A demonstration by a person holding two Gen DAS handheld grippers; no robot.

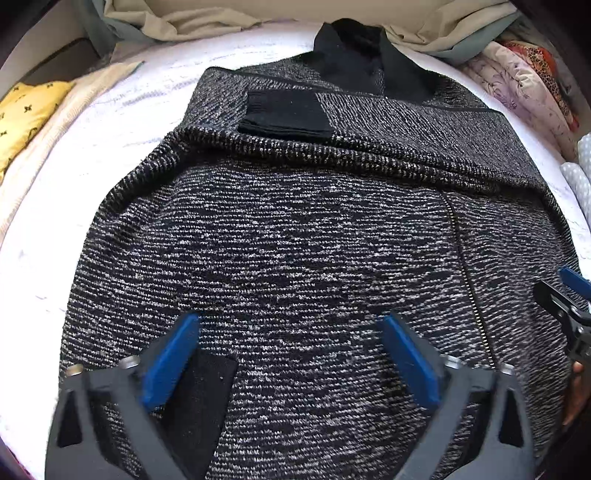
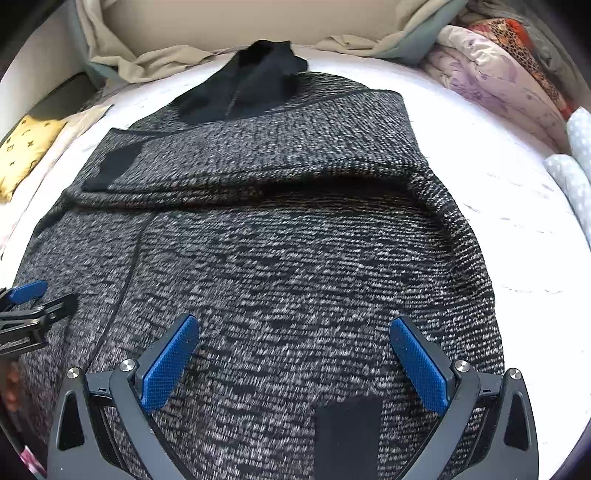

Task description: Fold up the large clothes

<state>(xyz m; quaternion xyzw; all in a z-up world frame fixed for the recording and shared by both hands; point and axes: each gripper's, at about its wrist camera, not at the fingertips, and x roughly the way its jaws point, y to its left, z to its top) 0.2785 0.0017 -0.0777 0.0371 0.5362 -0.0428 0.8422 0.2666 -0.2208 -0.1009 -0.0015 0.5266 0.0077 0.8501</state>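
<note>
A large black-and-white knit jacket (image 1: 295,229) lies flat on a white bed sheet (image 1: 66,192), black collar (image 1: 354,55) at the far end. Both sleeves are folded across its chest; a black cuff (image 1: 284,116) rests on top. A zipper (image 1: 469,280) runs down the front. My left gripper (image 1: 291,325) hovers open over the lower left of the jacket, beside a black pocket patch (image 1: 199,406); nothing is between its fingers. My right gripper (image 2: 295,328) stands open above the lower right of the jacket (image 2: 280,258), near another black patch (image 2: 347,435). Each gripper shows at the edge of the other's view.
Beige and grey-green bedding (image 1: 192,18) is bunched at the head of the bed. A yellow patterned cushion (image 1: 26,114) lies at the left. Floral quilts (image 2: 498,74) and dotted pillows (image 2: 569,177) pile up at the right. White sheet shows on both sides of the jacket.
</note>
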